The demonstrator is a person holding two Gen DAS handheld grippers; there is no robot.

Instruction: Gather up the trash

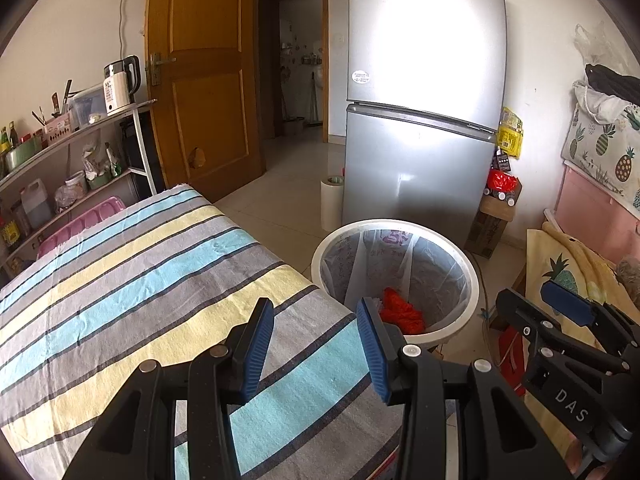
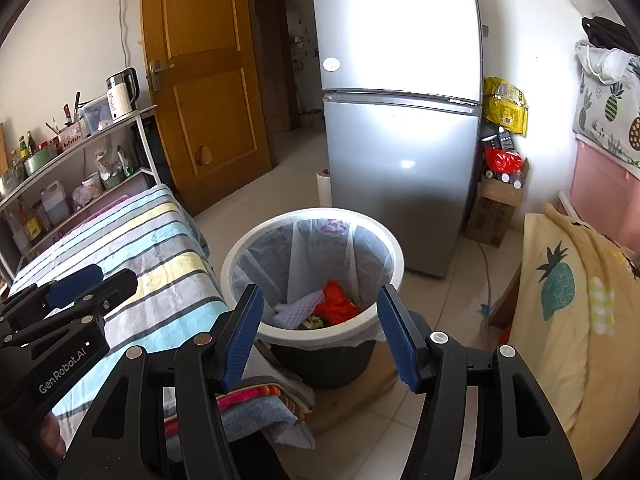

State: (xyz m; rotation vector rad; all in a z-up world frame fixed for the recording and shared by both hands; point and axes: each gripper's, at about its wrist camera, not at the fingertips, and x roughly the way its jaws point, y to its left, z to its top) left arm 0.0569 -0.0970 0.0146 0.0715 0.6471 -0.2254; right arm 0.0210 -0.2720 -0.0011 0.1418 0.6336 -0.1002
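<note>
The left gripper (image 1: 316,344) hangs over the near corner of the worktop (image 1: 120,280), which is covered by a striped cloth; its jaws stand apart with nothing between them. The right gripper (image 2: 320,336) is held beside it, past the worktop's edge and aimed down at the bin (image 2: 312,216); its jaws are released wide and empty. The bin stands on the floor (image 2: 256,192) just off the worktop's corner, in front of the fridge (image 2: 400,120). It has a white rim and a clear liner, and at its bottom lie a crumpled red wrapper (image 2: 336,304) and a white sheet (image 2: 300,308), touching each other.
</note>
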